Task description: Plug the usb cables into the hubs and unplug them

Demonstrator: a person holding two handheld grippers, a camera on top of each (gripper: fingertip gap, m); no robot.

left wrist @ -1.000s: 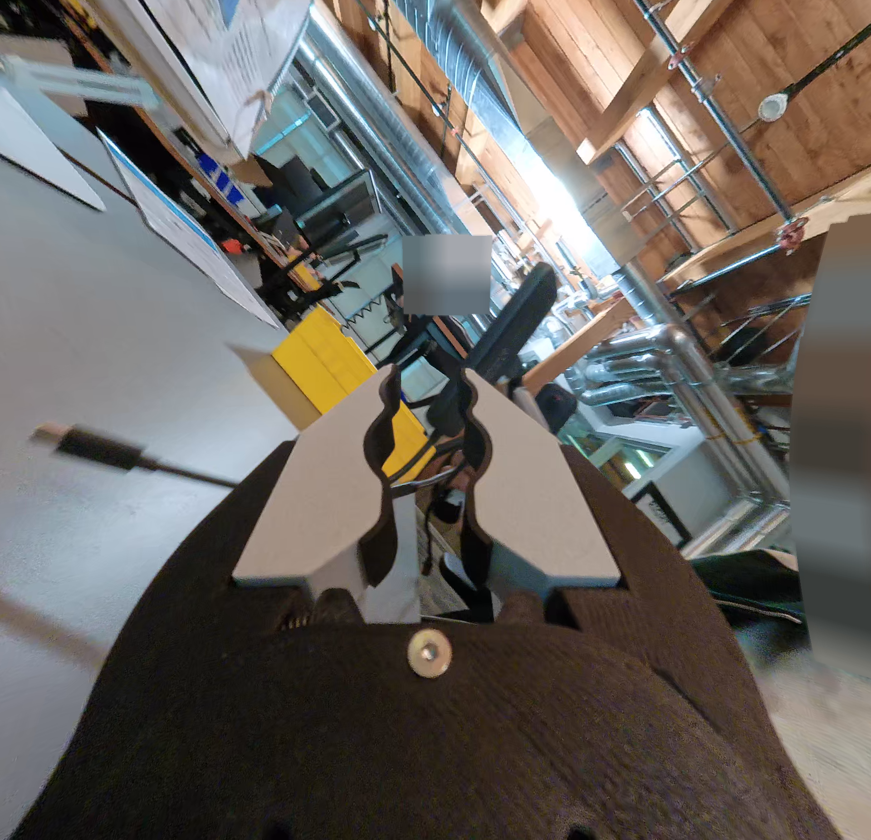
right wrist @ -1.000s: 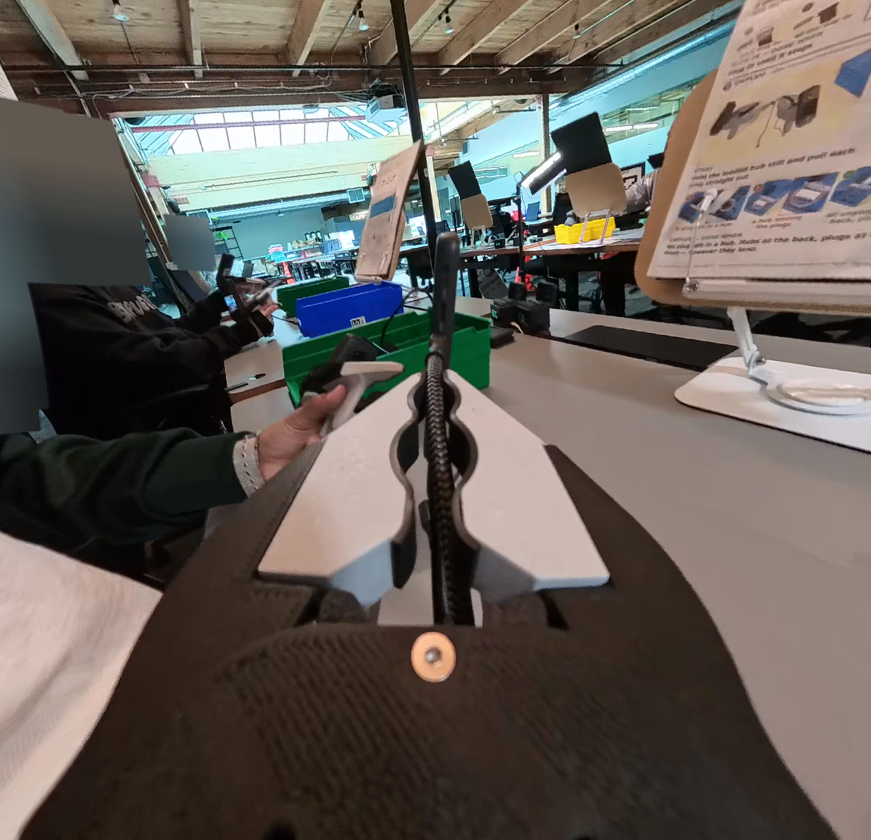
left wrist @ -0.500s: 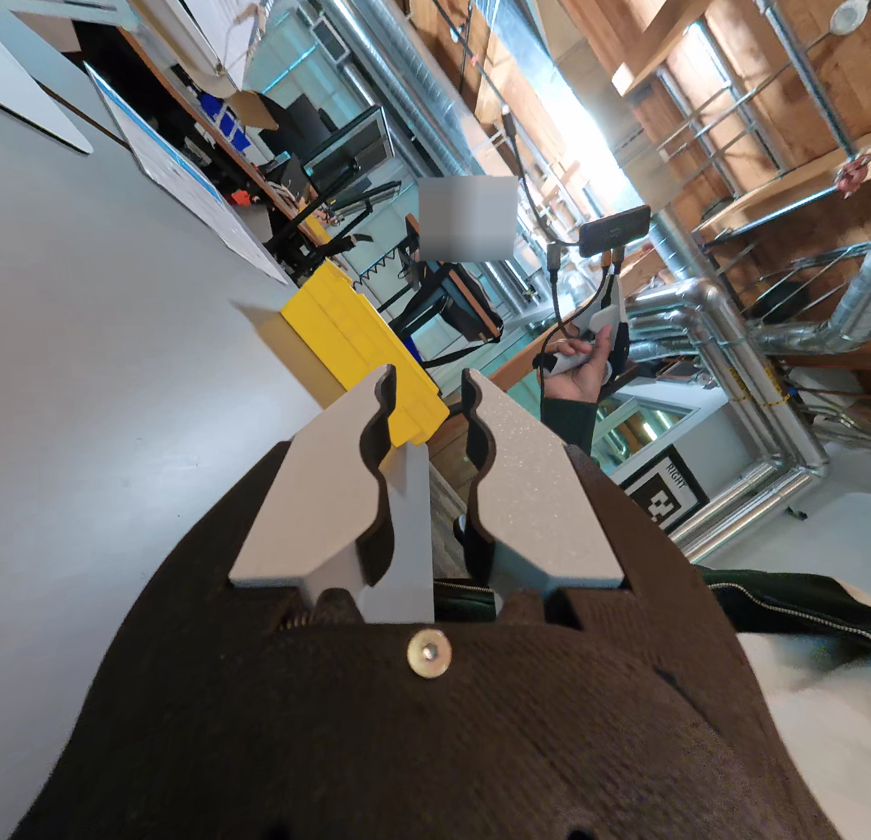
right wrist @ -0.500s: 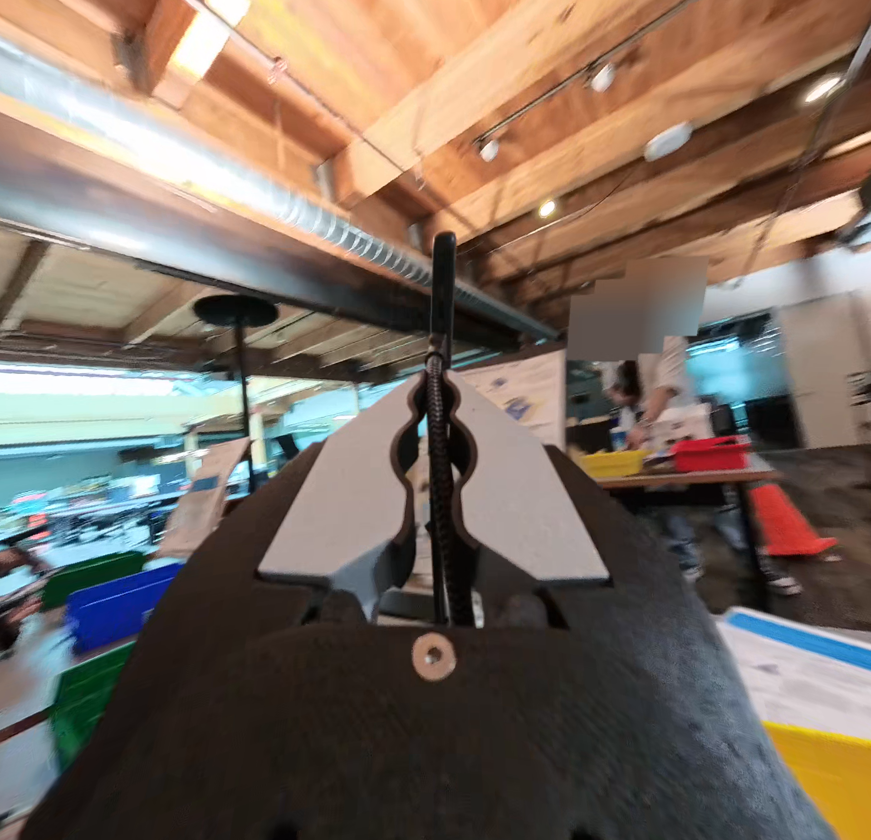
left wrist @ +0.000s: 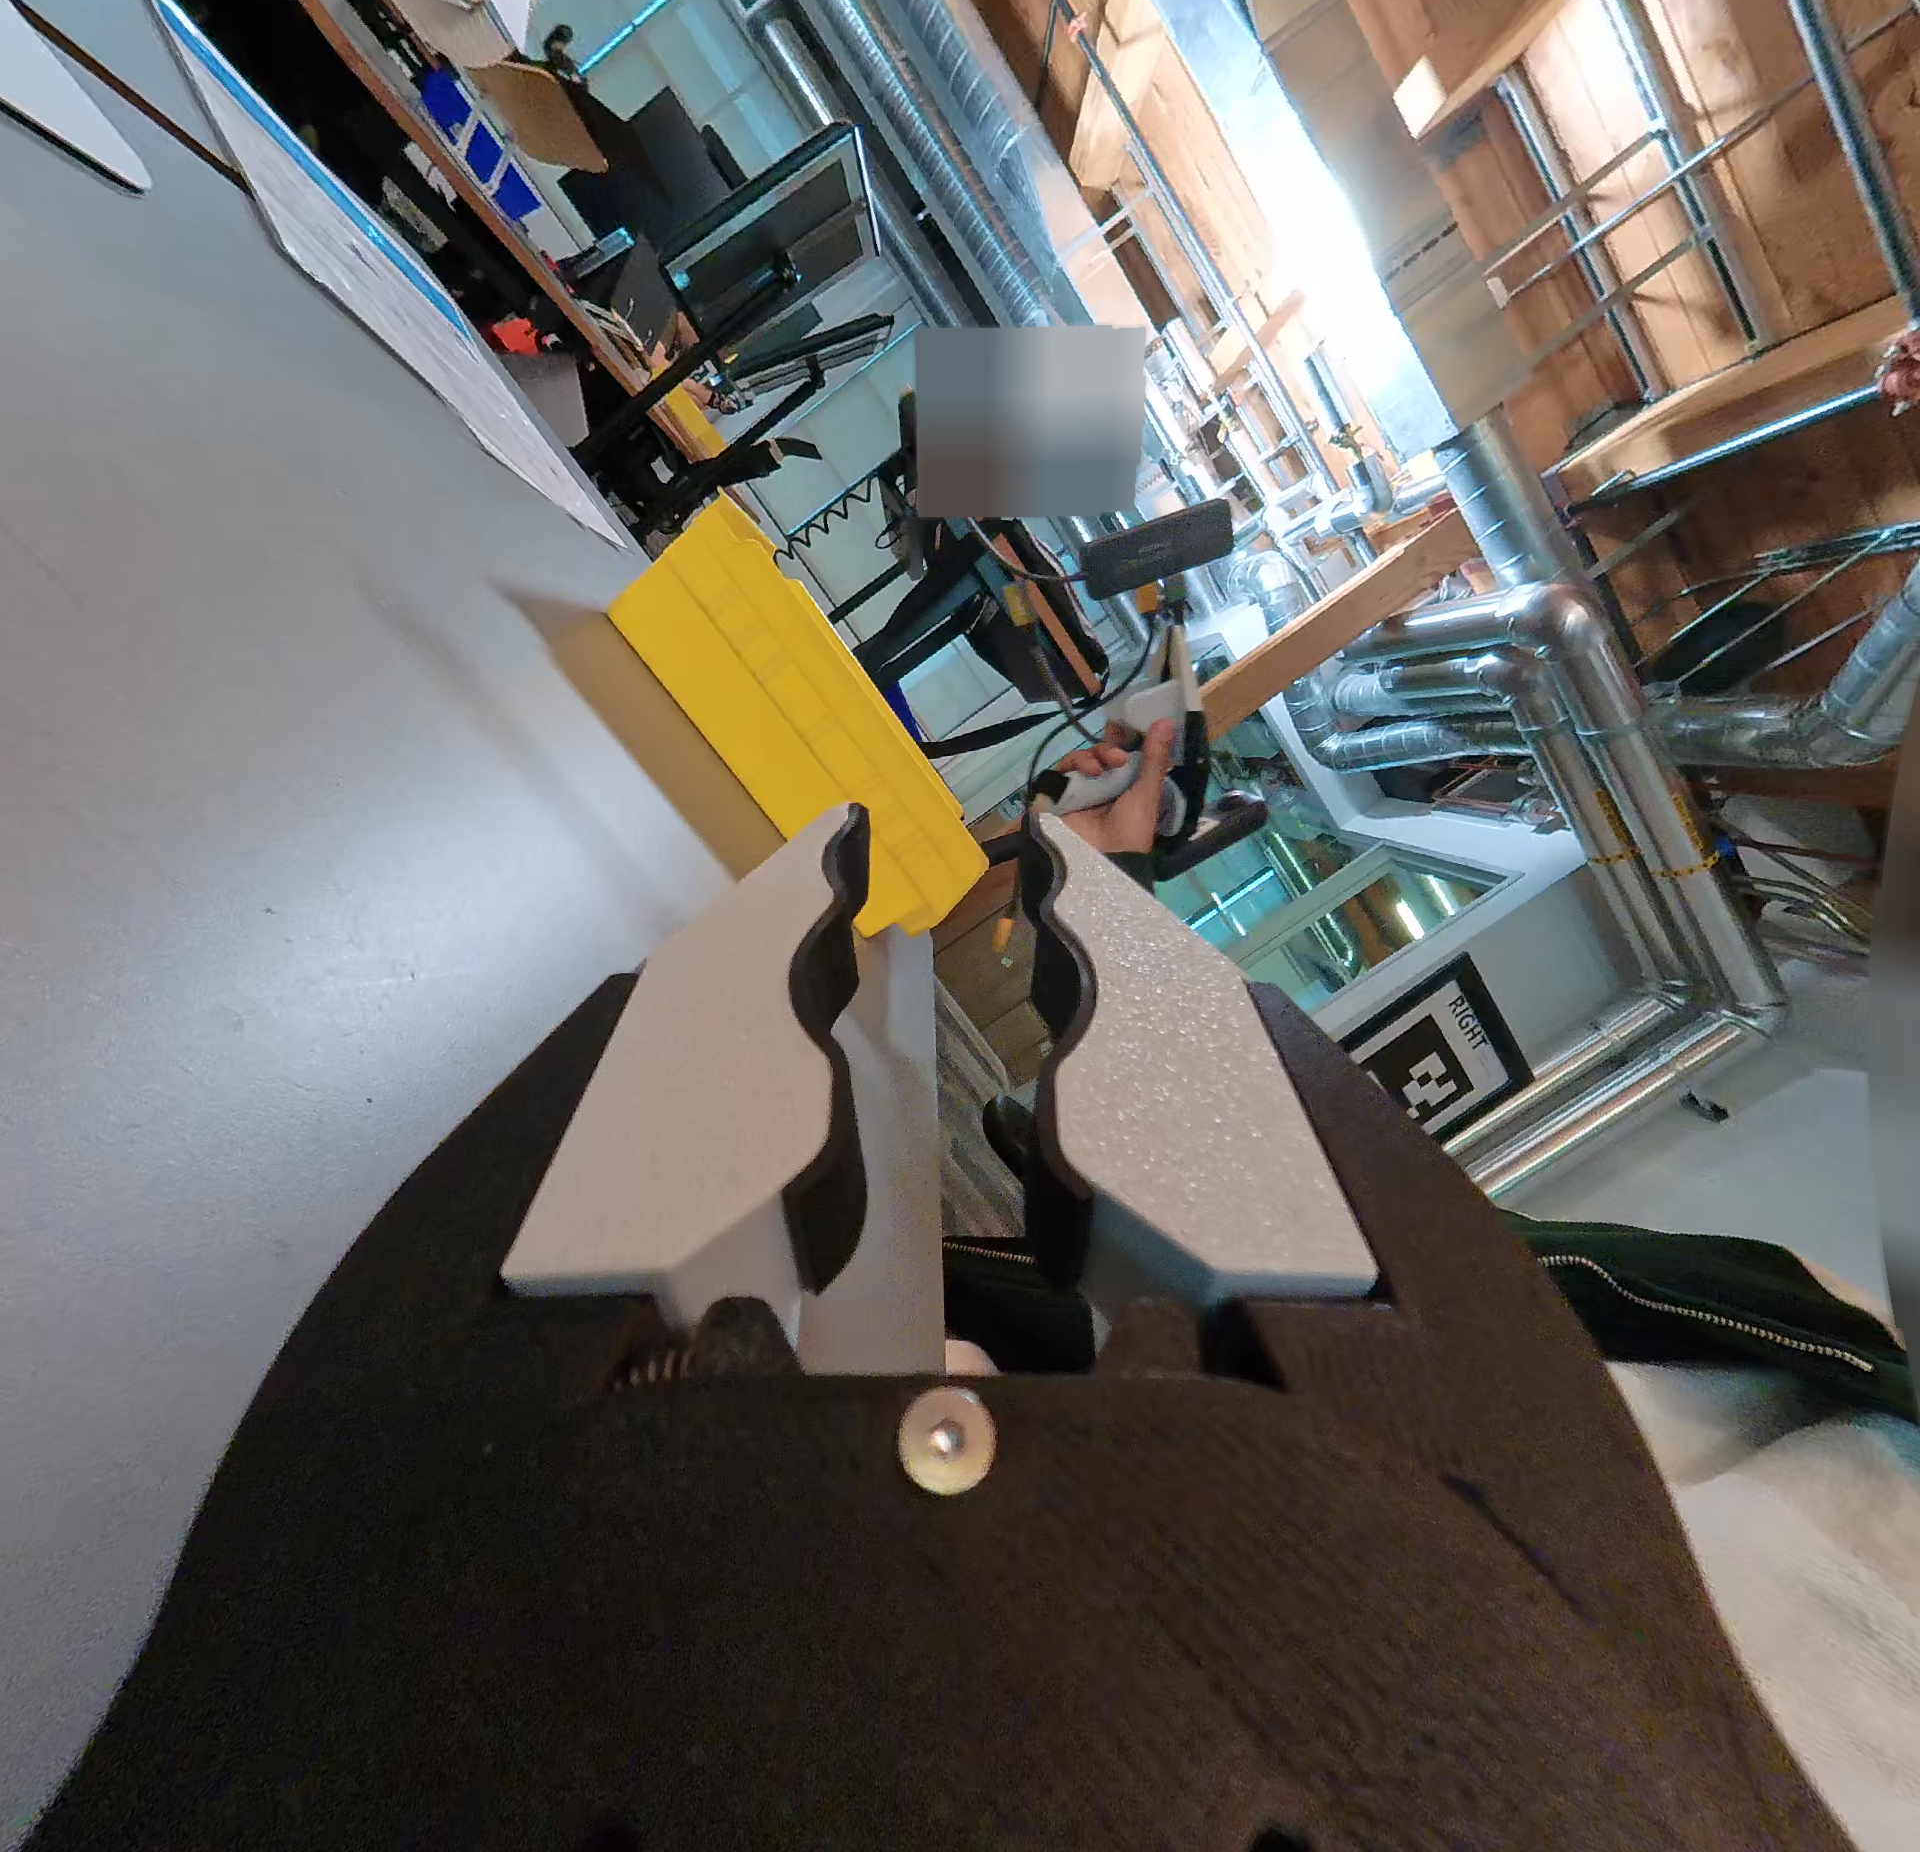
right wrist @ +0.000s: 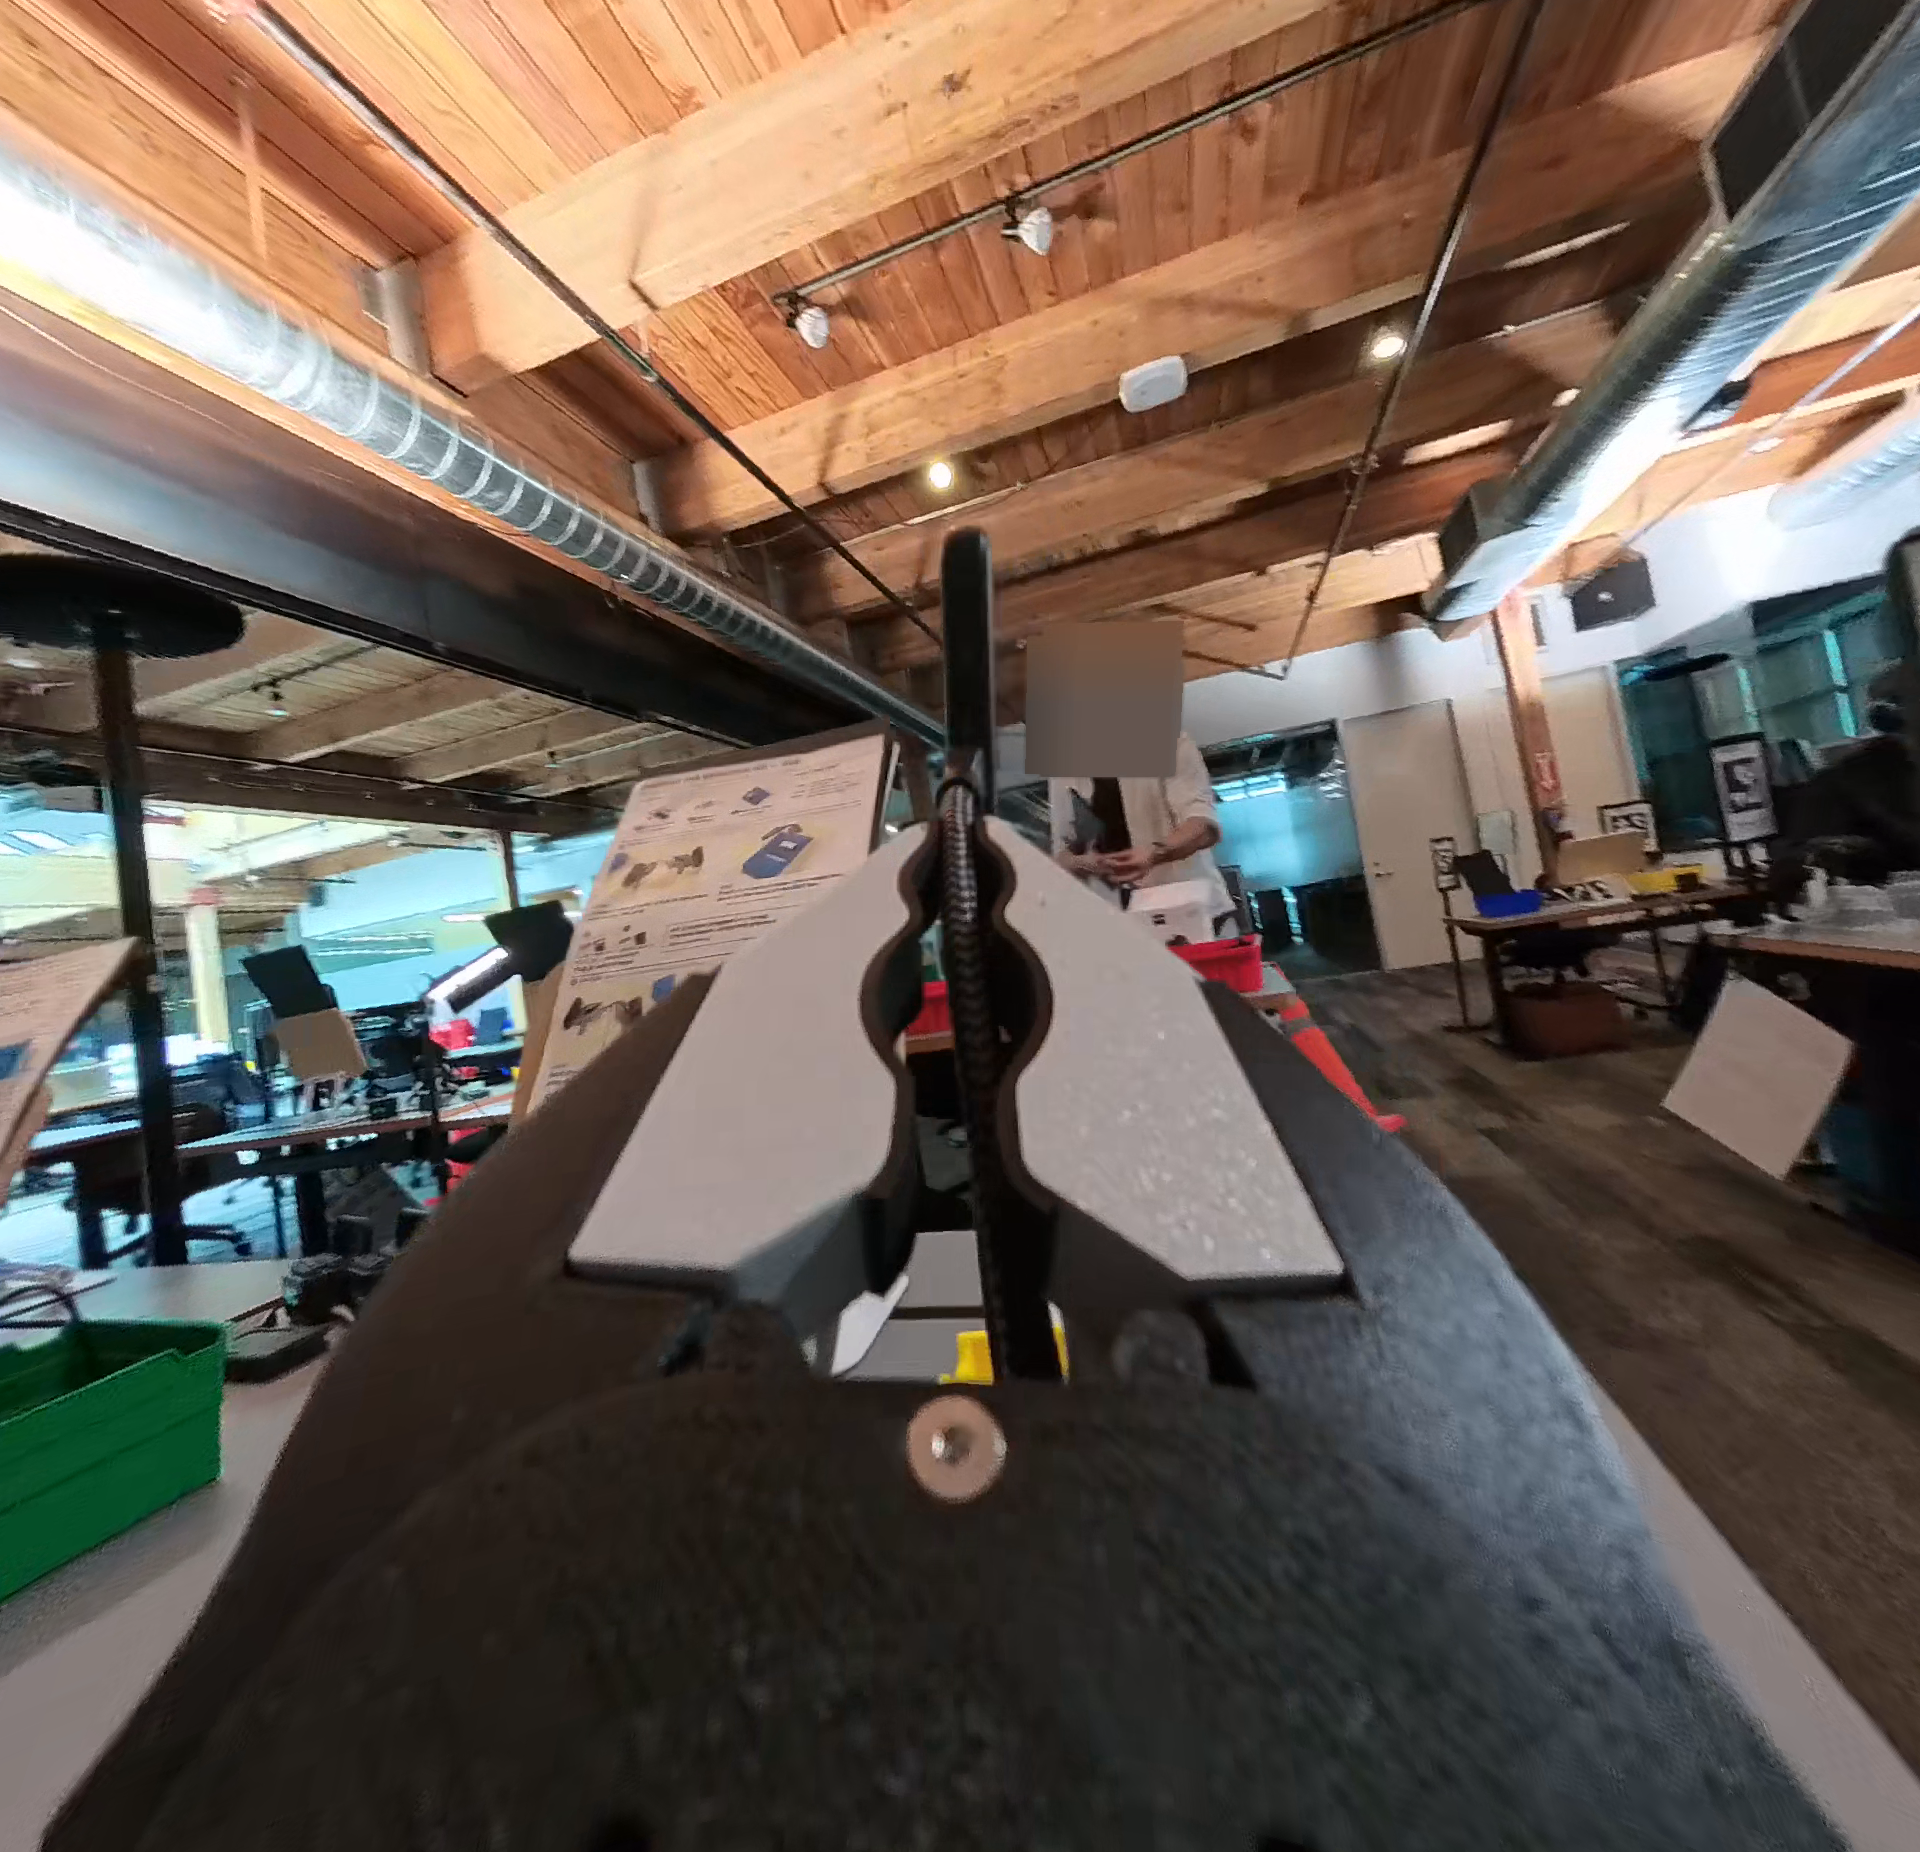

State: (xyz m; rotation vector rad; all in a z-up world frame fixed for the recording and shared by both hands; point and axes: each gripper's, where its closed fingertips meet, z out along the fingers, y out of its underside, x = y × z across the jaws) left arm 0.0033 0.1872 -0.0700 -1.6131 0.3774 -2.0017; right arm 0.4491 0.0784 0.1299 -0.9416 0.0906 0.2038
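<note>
My right gripper (right wrist: 961, 815) is shut on a black braided usb cable (right wrist: 971, 1023) that runs between its fingers. The black hub (right wrist: 966, 639) stands edge-on just above the fingertips, lifted off the table. In the left wrist view that hub (left wrist: 1153, 555) shows far off, held up above the hand that holds the right gripper (left wrist: 1143, 763). My left gripper (left wrist: 943, 826) is open and empty, rolled on its side beside the grey table (left wrist: 208, 763). No other plug or hub is in view.
A yellow bin (left wrist: 790, 722) stands on the table just past my left fingertips. A green bin (right wrist: 94, 1428) sits at the left of the right wrist view. An instruction board (right wrist: 727, 898) stands ahead; a person (right wrist: 1132, 836) stands behind it by an orange cone (right wrist: 1340, 1064).
The hub and cable, close in front of my left jaws a second ago, have been carried up and away by my right gripper, which tilted upward and swung right. My left gripper stays open.
</note>
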